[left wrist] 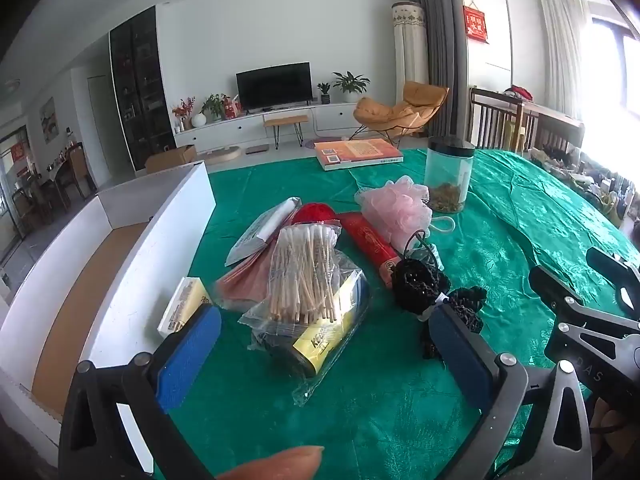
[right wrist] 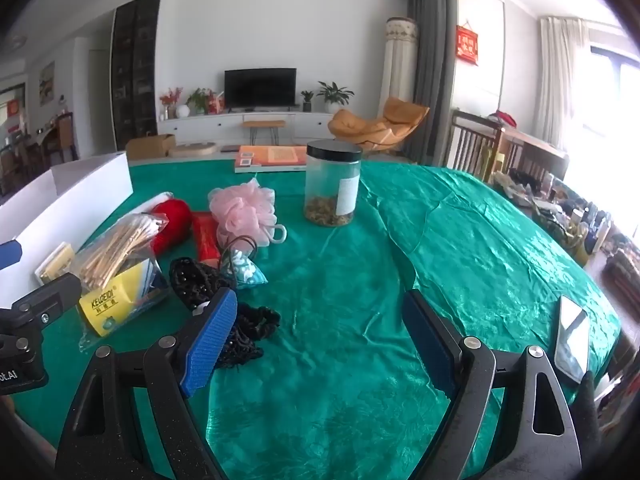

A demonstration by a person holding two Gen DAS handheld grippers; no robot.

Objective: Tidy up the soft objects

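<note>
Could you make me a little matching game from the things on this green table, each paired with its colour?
Things:
1. bath pouf
2. jar lid
3. roll of yarn
4. finger pads on the left gripper

Colours:
A. black
B. blue
C. pink
D. red

Pairs: 1-C, 2-A, 3-D, 4-B. The pouf lies beside the clear jar; the yarn sits behind the bag of cotton swabs.
</note>
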